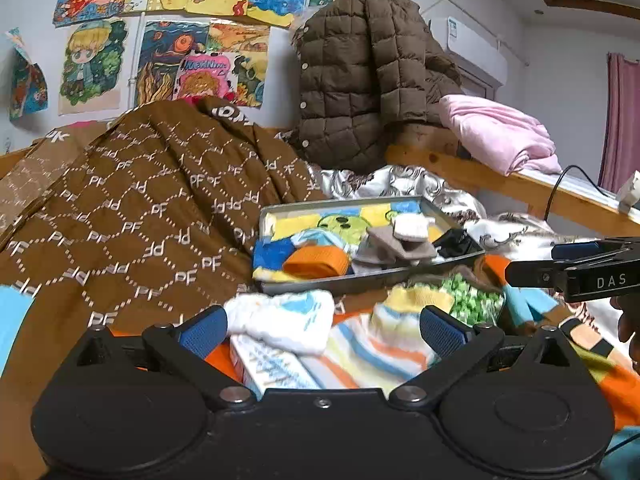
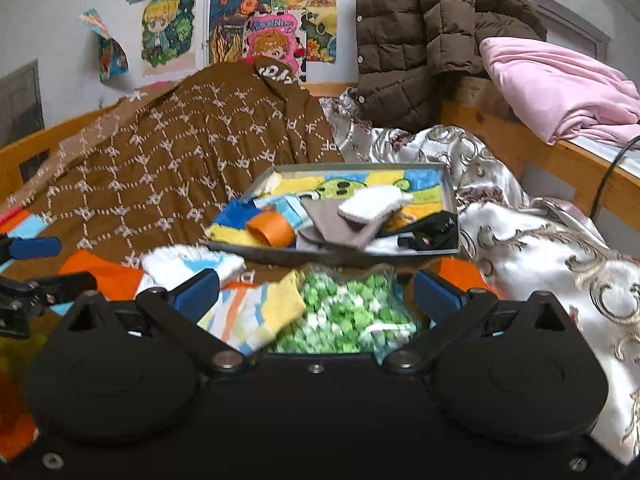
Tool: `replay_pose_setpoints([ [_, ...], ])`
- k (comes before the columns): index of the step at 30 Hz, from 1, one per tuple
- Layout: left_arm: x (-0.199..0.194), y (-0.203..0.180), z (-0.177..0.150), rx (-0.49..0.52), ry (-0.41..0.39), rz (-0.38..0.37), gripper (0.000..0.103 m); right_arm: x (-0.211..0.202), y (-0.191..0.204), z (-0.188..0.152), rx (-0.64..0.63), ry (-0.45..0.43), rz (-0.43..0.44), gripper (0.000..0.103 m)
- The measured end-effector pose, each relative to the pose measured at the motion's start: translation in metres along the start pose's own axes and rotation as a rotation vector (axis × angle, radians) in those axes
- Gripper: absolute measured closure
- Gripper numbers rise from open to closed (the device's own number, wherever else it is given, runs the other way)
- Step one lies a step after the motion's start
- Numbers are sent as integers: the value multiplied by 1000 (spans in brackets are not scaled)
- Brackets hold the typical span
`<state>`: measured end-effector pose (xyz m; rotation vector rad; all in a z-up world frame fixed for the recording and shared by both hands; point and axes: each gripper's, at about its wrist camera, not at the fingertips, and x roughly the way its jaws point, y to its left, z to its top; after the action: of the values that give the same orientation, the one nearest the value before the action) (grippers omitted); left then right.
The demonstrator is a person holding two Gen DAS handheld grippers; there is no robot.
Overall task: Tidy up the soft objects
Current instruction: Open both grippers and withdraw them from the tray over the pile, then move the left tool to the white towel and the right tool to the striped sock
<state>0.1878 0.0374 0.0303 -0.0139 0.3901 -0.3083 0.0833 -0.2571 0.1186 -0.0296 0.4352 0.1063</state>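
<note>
Left wrist view: the left gripper (image 1: 324, 326) is spread wide over a striped sock (image 1: 376, 352) and a white sock (image 1: 280, 320), gripping neither. Beyond, a tray (image 1: 444, 210) holds folded socks. The right gripper (image 1: 520, 274) pokes in from the right.

Right wrist view: the right gripper (image 2: 316, 292) gapes wide around a green sock (image 2: 348, 312). The tray (image 2: 450, 184) sits farther off, a brown quilt (image 2: 180, 148) to its left.

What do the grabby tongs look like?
Both tongs are black plastic, left tongs and right tongs alike. Each has two round housings, silver bolts, jointed black arms and bumpy blue finger pads. White letters "DAS" mark the right one's side. No sleeves show.
</note>
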Motion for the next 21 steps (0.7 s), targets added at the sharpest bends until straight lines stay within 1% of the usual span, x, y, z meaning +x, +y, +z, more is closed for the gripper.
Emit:
replay_pose_setpoints([
  [3,-6,1,-10,-1,19,16,1,-8,5,-17,19,-1,-18,1],
  [8,-10,4,-27,-32,66,40,1,-18,10,-43,86,3,-52,1],
  [9,-10,4,-30,-35,80,43,1,-15,9,-42,88,6,-57,1],
  [13,-9,3,-38,-31,107,62,1,-20,14,-57,116,10,-76,1],
  [16,-7,4,-42,-29,136,57,1,-20,19,-72,103,16,-88,1],
  [18,-7,5,-44,-6,151,48,1,-14,22,-79,96,35,-94,1],
  [21,-8,6,-46,19,165,51,1,-8,28,-87,79,75,-67,1],
])
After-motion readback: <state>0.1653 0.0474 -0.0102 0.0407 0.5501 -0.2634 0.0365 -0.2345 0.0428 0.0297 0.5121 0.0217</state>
